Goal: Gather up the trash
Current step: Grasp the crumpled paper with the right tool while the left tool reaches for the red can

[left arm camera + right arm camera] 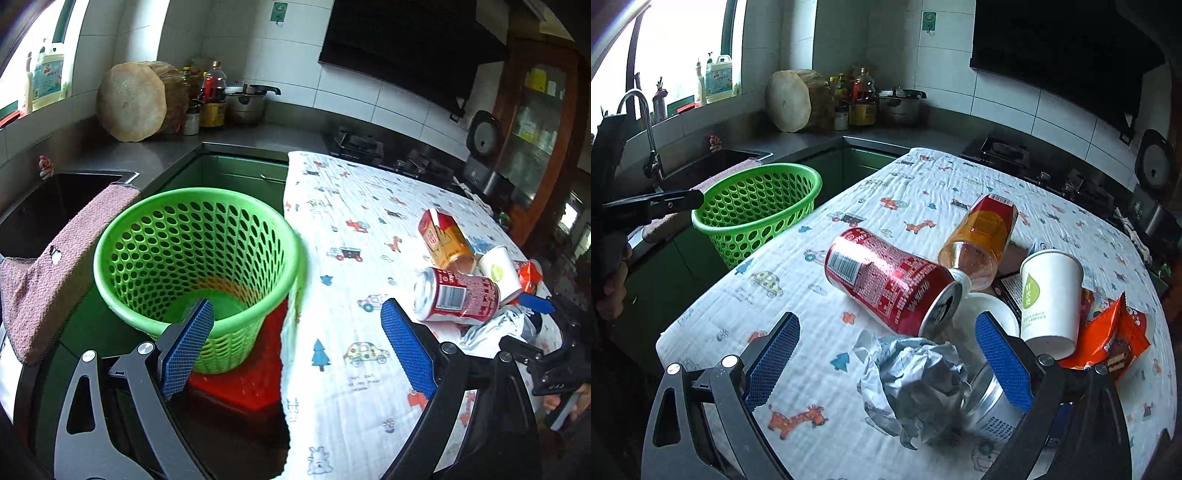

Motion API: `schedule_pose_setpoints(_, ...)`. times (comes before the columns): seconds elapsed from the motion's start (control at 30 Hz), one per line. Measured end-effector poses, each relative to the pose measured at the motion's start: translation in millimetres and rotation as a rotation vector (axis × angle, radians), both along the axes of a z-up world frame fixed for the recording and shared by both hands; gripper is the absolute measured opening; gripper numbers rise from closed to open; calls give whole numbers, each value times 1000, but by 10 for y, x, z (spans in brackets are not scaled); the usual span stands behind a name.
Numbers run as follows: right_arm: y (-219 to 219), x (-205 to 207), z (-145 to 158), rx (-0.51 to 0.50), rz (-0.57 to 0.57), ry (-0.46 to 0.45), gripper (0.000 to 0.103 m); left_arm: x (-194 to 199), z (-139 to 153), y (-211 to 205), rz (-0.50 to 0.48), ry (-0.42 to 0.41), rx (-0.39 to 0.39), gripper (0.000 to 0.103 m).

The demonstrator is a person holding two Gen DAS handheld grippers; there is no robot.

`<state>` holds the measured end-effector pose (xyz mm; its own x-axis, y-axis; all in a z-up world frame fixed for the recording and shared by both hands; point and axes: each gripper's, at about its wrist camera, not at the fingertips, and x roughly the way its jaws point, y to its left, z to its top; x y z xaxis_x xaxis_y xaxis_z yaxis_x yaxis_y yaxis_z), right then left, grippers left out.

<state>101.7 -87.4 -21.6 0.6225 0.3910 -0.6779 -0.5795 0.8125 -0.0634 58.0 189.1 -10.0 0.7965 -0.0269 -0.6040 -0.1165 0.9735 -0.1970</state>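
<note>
A green perforated basket (192,258) stands on a red stool beside the table; it looks empty, and it also shows in the right wrist view (757,206). My left gripper (295,343) is open and empty, straddling the basket's rim and the table edge. Trash lies on the patterned tablecloth (886,192): a red can (886,284), an orange-labelled bottle (982,236), a white paper cup (1049,299), an orange wrapper (1112,339), crumpled paper (916,380) and a silver can (990,406). My right gripper (886,362) is open and empty around the crumpled paper. The red can also shows in the left view (458,295).
A sink (713,162) with a tap and a pink towel (59,266) lie left of the basket. A wooden chopping block (790,99), bottles and a pot (897,103) stand on the back counter. A stove (1001,147) lies behind the table.
</note>
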Motion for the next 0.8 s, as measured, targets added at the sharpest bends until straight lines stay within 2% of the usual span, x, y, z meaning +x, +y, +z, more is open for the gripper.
schedule_pose_setpoints(0.27, -60, 104, -262, 2, 0, 53, 92, 132, -26, -315, -40, 38, -6, 91)
schedule_pose_setpoints(0.33, -41, 86, -288, -29, 8, 30, 92, 175, -34, -357, -47, 46, -15, 91)
schedule_pose_setpoints(0.4, -14, 48, -310, -60, 22, 8, 88, 215, -53, -394, -57, 55, -34, 91)
schedule_pose_setpoints(0.53, -2, 7, -381, -89, 41, 11, 71, 294, -96, -481, -68, 78, -53, 91)
schedule_pose_setpoints(0.63, -13, -35, -412, -104, 41, -4, 63, 333, -123, -567, -78, 90, -70, 91)
schedule_pose_setpoints(0.8, -105, -127, -407, -81, 31, -5, 52, 408, -184, -736, -111, 129, -128, 91)
